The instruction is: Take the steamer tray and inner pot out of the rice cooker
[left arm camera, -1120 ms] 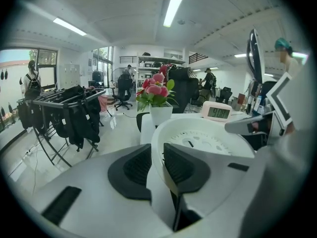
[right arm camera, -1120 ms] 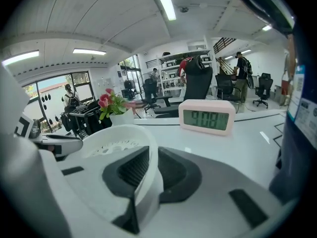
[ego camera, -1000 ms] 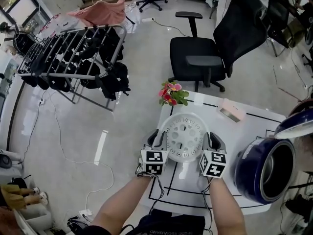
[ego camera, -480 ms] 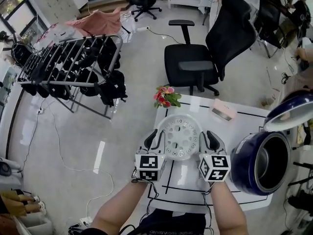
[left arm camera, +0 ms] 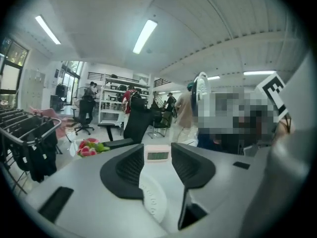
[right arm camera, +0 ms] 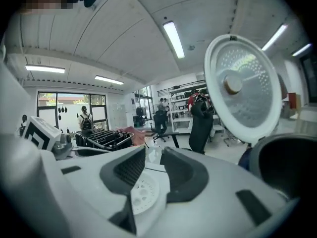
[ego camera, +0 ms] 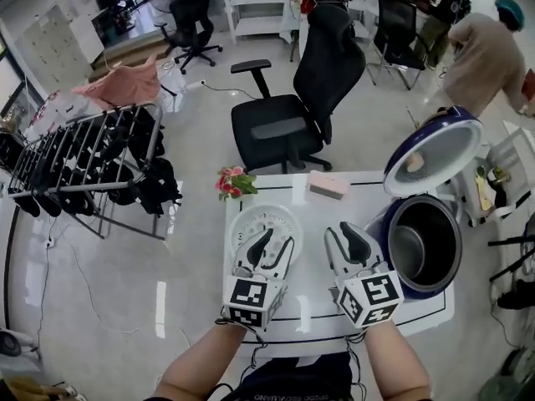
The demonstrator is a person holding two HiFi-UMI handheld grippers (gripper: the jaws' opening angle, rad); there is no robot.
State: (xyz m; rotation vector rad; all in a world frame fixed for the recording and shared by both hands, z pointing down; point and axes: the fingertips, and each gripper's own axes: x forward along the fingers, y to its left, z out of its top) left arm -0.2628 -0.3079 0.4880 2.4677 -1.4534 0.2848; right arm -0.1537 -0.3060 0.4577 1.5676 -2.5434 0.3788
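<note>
The white perforated steamer tray (ego camera: 255, 216) lies flat on the table (ego camera: 311, 306), partly hidden behind my left gripper (ego camera: 269, 241). That gripper hangs above its near edge, jaws opening, gripping nothing; the tray (left arm camera: 152, 198) shows below the gap of the left gripper (left arm camera: 158, 163). My right gripper (ego camera: 349, 239) hovers to the tray's right, between it and the cooker, jaws also opening and empty. The right gripper (right arm camera: 148, 171) also looks down on the tray (right arm camera: 140, 194). The dark blue rice cooker (ego camera: 436, 279) stands at right, lid (ego camera: 422, 152) up, with the metal inner pot (ego camera: 408, 246) inside.
A small bunch of pink flowers (ego camera: 233, 182) and a pink desk clock (ego camera: 328, 185) sit at the table's far edge. A black office chair (ego camera: 292, 111) stands behind the table and a drying rack (ego camera: 79, 161) at left. A person (ego camera: 489, 48) stands at the back right.
Both grippers have let go of the steamer tray, risen and drawn back from it; the tray stays on the table. The head view has swung towards the cooker.
</note>
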